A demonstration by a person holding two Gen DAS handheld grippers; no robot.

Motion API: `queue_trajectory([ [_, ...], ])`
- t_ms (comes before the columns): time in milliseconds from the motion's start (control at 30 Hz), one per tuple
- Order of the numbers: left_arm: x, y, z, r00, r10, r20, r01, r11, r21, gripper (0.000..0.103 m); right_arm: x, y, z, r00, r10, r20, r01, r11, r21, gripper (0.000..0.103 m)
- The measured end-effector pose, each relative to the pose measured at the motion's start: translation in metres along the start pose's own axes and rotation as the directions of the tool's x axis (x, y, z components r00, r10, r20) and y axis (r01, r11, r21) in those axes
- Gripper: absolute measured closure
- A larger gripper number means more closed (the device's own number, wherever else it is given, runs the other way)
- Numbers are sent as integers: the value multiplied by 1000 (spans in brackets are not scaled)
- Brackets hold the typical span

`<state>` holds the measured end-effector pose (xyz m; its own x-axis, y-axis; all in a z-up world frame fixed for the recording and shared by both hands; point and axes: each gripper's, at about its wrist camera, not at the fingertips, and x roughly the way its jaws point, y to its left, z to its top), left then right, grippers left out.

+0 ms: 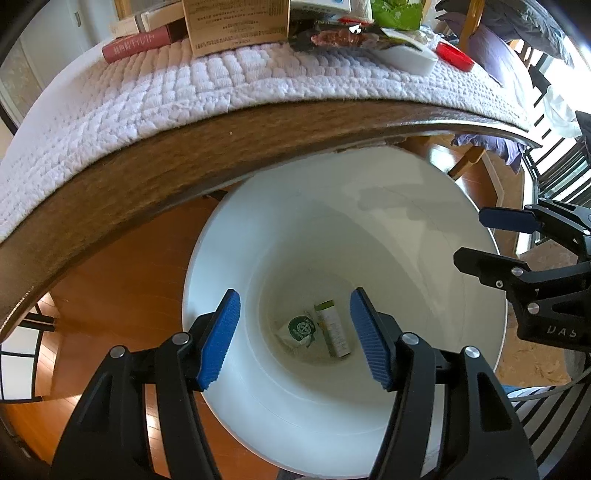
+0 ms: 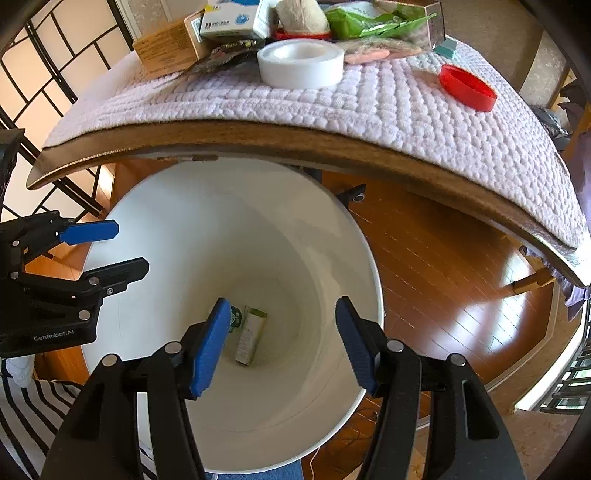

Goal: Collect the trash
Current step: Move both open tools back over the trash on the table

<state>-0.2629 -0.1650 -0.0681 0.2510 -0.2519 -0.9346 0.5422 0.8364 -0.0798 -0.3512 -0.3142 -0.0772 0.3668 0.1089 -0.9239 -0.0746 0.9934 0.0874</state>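
Trash in white bin (image 1: 369, 192), slim carton (image 1: 332, 328), green-logo wrapper (image 1: 301, 328), both grippers' fingers (image 1: 221, 339) spread, empty

- A white bin (image 1: 461, 258), plain inside, holds a white packet with a green round emblem (image 1: 301, 328) and a slim pale carton topped in green (image 1: 332, 326).
- Both the left gripper (image 1: 295, 336) and the right gripper (image 2: 280, 341) are black, with ribbed blue pads (image 1: 219, 338).
- A white quilted cloth (image 2: 388, 107) in a square stitched grid covers the dark brown wooden table edge (image 1: 184, 158).
- On the cloth: a bright red lid (image 2: 467, 86), a white roll of tape (image 2: 301, 62), a crumpled green wrapper (image 2: 365, 22), a tan cardboard box (image 1: 236, 22), a dark red book (image 1: 136, 42).
- The floor (image 2: 443, 251) is glossy orange-brown planks.
- A black-and-white striped fabric (image 2: 22, 410) shows at the lower left of the right wrist view.
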Motion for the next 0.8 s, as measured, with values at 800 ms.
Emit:
queue_trajectory([
  [800, -92, 25, 32, 982, -4, 187, 10, 999, -33, 40, -94, -35, 28, 979, -95, 183, 96, 995, 3, 45],
])
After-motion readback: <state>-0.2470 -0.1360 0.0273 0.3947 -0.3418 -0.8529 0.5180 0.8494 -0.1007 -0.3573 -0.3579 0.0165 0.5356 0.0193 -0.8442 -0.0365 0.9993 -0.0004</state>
